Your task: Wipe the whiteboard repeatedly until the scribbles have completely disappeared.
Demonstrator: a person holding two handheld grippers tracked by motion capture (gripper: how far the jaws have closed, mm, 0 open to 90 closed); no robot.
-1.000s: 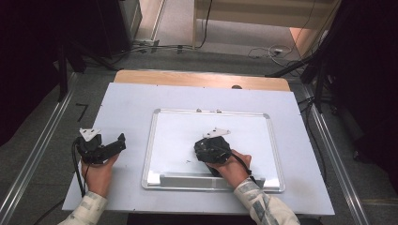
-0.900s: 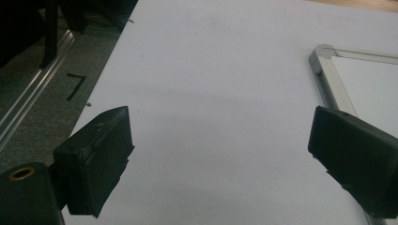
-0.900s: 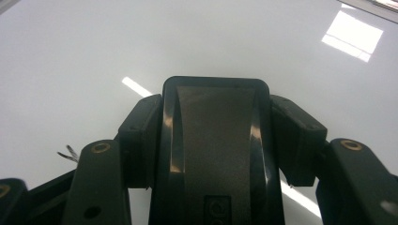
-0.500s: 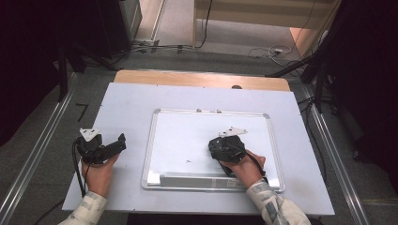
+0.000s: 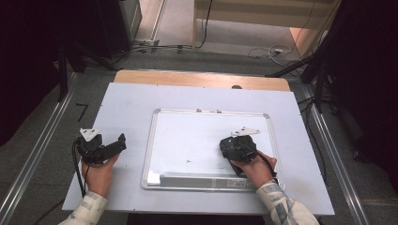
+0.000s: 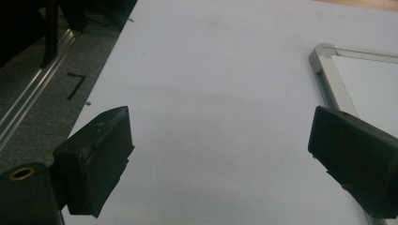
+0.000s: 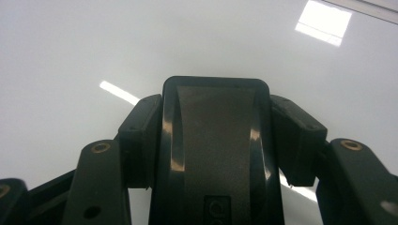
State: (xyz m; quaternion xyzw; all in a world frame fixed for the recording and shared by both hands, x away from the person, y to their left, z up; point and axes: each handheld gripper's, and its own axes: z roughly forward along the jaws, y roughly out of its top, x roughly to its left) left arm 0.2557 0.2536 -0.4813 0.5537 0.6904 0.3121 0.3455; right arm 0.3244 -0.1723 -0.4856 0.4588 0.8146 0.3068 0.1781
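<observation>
A white whiteboard with a silver frame lies flat in the middle of the table. My right gripper is over its right half, pointing down at the board, and is shut on a black eraser. In the right gripper view the jaws press both sides of the eraser above the glossy board surface. Small dark marks remain on the board's lower middle. My left gripper rests on the table left of the board, jaws wide open with nothing between them. The board's corner shows in that view.
The grey table top has bare room left of the board. A wooden strip runs along the far edge. Metal rails flank the table, and cables lie on the floor beyond it.
My right gripper has slid to the right across the whiteboard with the eraser in it. The left gripper has stayed in place.
</observation>
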